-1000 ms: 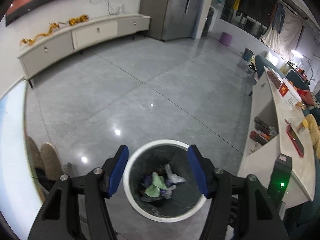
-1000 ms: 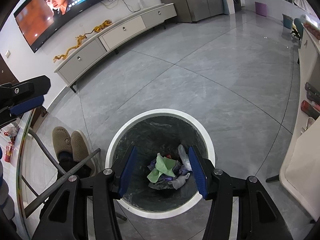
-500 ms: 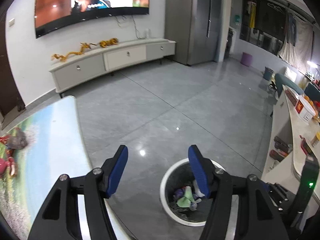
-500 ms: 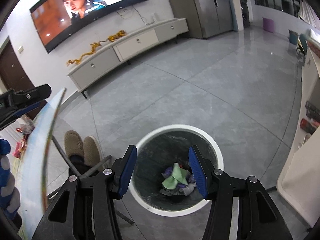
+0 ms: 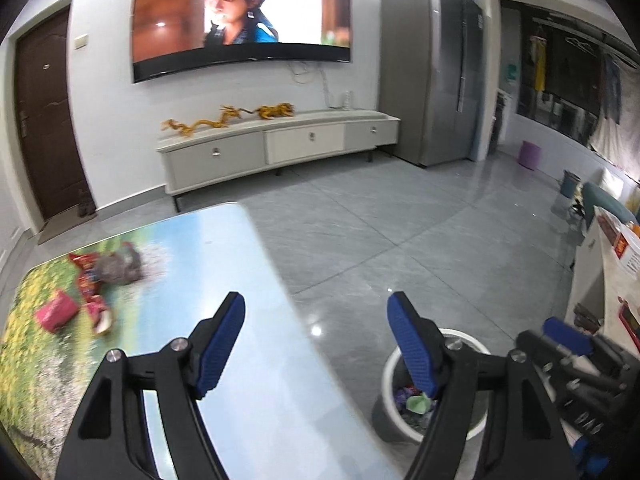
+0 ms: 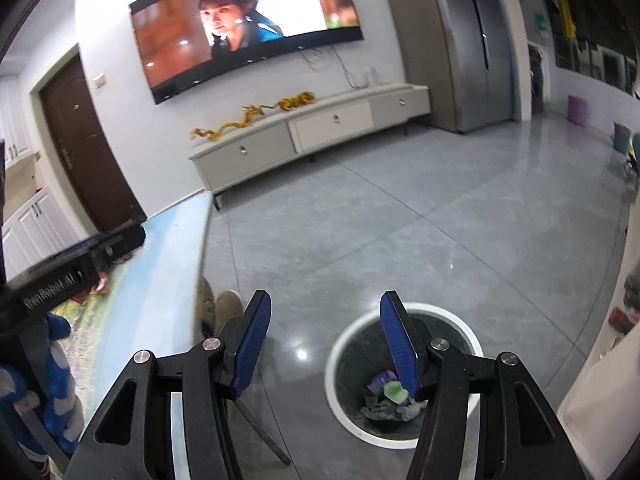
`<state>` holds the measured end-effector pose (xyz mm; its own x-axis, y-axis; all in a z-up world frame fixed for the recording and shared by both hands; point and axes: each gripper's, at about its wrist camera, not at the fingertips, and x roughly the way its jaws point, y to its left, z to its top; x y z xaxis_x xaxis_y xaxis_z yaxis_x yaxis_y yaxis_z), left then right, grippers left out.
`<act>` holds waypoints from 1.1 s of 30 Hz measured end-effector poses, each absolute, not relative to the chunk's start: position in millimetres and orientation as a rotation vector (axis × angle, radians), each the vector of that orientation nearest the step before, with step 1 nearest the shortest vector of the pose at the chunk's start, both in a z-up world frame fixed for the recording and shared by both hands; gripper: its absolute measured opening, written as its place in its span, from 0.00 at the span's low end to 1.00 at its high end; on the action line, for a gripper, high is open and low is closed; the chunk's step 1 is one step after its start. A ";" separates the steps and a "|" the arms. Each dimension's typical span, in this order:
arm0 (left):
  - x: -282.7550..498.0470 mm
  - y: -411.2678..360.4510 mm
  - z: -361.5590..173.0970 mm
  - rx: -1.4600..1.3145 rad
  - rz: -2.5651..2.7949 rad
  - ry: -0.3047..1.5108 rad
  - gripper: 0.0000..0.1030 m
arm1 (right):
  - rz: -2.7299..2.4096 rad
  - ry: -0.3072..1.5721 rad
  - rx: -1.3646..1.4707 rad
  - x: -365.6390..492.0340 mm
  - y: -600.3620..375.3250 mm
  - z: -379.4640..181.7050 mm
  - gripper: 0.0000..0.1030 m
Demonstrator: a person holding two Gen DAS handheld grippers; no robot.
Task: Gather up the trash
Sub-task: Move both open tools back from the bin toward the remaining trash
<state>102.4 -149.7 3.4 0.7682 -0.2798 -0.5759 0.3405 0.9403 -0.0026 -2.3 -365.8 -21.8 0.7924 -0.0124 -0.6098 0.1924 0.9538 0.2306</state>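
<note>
Hovering above the right edge of a picture-printed tabletop (image 5: 248,360), the left gripper (image 5: 316,344) is seen with its blue pads spread wide and nothing between them; its jaws have just been opening. The right gripper (image 6: 324,340) is likewise held apart and empty, its jaws having parted slightly further, and it is also caught at the right edge of the left wrist view. Below and to the right of both grippers, a white-rimmed trash bin (image 6: 340,344) with a dark liner stands on the grey tiled floor (image 5: 400,220) just beside the tabletop; crumpled trash (image 6: 390,394), green, purple and grey, lies at its bottom. More trash is left on the far left part of the tabletop: a pink packet (image 5: 56,314), red wrappers (image 5: 88,276) and a grey crumpled wad (image 5: 118,266), all close together and blurred. A pair of tan slippers (image 6: 222,306) is seen under the tabletop edge in the right wrist view. Against the far wall stand a low white cabinet (image 5: 280,148) carrying a golden dragon ornament (image 5: 208,122), a wall-mounted television (image 5: 240,16) and a grey refrigerator (image 5: 432,76).
</note>
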 end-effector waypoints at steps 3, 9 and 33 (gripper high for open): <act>101.1 -123.7 4.2 0.091 -0.284 0.589 0.70 | -0.083 0.629 0.270 -1.2 -349.7 -10.1 0.54; 97.2 -69.9 5.5 0.060 -0.204 0.568 0.70 | -0.028 0.608 0.232 5.7 -316.2 7.1 0.54; 97.9 124.2 -14.4 -0.072 0.095 0.628 0.70 | 0.161 0.624 0.100 33.0 -189.2 21.9 0.55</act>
<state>97.9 124.2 -14.4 0.8053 0.0669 -0.5891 -0.1107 0.9931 -0.0386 33.0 -189.2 21.9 0.7995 0.1797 -0.5732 -0.1192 0.9827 0.1418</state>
